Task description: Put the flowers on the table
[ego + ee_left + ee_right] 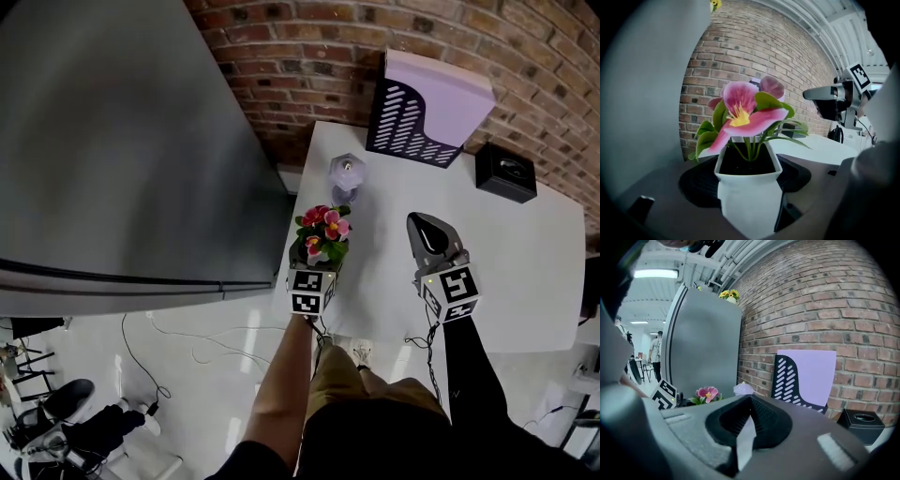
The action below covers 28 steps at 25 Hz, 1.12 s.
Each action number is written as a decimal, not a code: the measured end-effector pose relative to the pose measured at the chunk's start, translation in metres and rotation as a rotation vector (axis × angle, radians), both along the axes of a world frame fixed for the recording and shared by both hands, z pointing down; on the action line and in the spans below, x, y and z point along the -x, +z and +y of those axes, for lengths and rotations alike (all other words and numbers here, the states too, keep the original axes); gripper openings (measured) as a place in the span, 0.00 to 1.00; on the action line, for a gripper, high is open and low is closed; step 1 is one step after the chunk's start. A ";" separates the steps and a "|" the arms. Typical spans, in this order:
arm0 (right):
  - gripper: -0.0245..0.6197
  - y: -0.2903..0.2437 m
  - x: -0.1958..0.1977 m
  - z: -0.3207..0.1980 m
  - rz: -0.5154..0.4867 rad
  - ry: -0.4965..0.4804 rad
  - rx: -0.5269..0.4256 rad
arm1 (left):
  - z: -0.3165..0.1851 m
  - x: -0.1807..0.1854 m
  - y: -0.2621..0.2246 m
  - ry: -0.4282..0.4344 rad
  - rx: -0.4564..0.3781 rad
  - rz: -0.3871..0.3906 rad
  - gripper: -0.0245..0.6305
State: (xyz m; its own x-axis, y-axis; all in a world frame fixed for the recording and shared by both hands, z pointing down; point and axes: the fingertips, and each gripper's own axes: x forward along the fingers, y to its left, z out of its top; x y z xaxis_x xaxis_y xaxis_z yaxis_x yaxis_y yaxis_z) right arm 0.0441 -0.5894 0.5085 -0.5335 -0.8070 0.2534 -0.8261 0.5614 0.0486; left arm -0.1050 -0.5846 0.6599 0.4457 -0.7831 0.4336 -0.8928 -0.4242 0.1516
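Note:
Pink flowers (322, 228) with green leaves grow in a small white pot (749, 187). My left gripper (315, 265) is shut on the pot's sides and holds it upright over the near left corner of the white table (525, 272). Whether the pot touches the tabletop cannot be told. In the left gripper view the blooms (743, 110) fill the middle, with the pot between the jaws of the left gripper (750, 201). My right gripper (422, 223) hovers over the table to the right, shut on nothing. The right gripper view shows that gripper (749, 401) and, to its left, the flowers (707, 393).
A tall grey cabinet (122, 141) stands left of the table, with yellow flowers (729, 295) on top. On the table are a lilac faceted vase (346, 173), a purple and black file holder (427, 103) against the brick wall (309, 56), and a black box (506, 172).

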 end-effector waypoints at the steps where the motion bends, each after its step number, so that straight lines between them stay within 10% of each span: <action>1: 0.04 0.001 0.001 0.000 0.002 -0.001 0.001 | 0.001 -0.001 0.006 0.004 0.014 -0.008 0.56; 28: 0.04 -0.023 0.016 0.010 -0.046 -0.013 -0.026 | 0.029 0.009 0.027 0.014 0.077 -0.135 0.61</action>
State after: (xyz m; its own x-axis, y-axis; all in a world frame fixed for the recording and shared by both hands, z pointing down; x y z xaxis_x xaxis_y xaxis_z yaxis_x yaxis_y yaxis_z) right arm 0.0282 -0.5798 0.4860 -0.5545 -0.8060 0.2069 -0.8206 0.5710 0.0253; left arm -0.1137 -0.5558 0.6865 0.3899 -0.7390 0.5494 -0.9013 -0.4286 0.0632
